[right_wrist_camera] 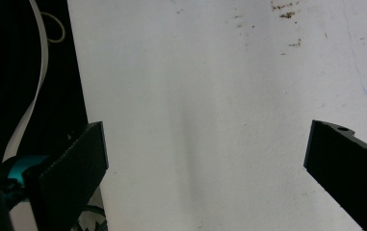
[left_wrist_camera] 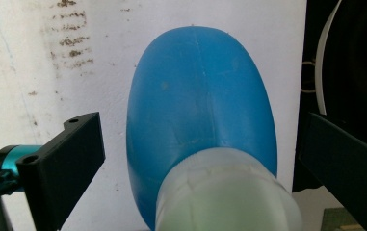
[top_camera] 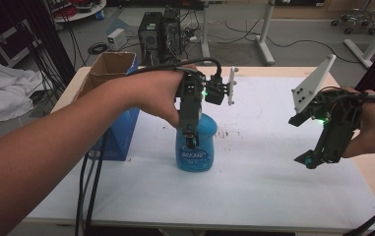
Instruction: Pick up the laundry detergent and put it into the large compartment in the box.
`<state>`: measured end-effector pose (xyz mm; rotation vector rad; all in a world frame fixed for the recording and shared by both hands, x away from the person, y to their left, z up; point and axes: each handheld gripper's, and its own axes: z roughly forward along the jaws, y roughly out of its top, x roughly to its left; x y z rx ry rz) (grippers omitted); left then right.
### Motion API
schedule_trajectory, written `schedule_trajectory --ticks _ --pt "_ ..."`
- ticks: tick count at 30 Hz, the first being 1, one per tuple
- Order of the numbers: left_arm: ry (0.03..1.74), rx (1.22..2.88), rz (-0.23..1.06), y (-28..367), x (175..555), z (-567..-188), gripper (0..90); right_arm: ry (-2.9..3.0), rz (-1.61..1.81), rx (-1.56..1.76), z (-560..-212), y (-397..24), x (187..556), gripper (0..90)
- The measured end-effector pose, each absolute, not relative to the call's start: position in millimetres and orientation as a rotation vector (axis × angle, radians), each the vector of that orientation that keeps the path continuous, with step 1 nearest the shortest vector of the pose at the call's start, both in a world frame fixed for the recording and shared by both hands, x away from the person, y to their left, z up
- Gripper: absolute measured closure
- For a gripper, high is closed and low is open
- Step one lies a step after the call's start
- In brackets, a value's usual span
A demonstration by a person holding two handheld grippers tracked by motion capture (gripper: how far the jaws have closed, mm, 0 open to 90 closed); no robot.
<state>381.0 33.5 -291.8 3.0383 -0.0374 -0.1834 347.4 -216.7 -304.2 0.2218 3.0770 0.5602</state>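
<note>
Overhead, the left claw [top_camera: 191, 139] straddles the blue bottle [top_camera: 195, 147], unclamped; label unreadable.

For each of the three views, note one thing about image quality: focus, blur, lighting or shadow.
High view: even lighting, soft shadow under the blue bottle. Left gripper view: the bottle's pale cap is close and out of focus, the body sharper. Right gripper view: the white table looks soft, with a faint grey shadow band down its middle.
</note>
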Motion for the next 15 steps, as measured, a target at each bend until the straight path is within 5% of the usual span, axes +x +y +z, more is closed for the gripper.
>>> schedule_trajectory --ticks 15 --pt "-0.012 3.022 -0.13 32.4 379.8 -299.3 2.1 3.074 0.564 0.224 -306.8 -215.2 348.5 0.6"
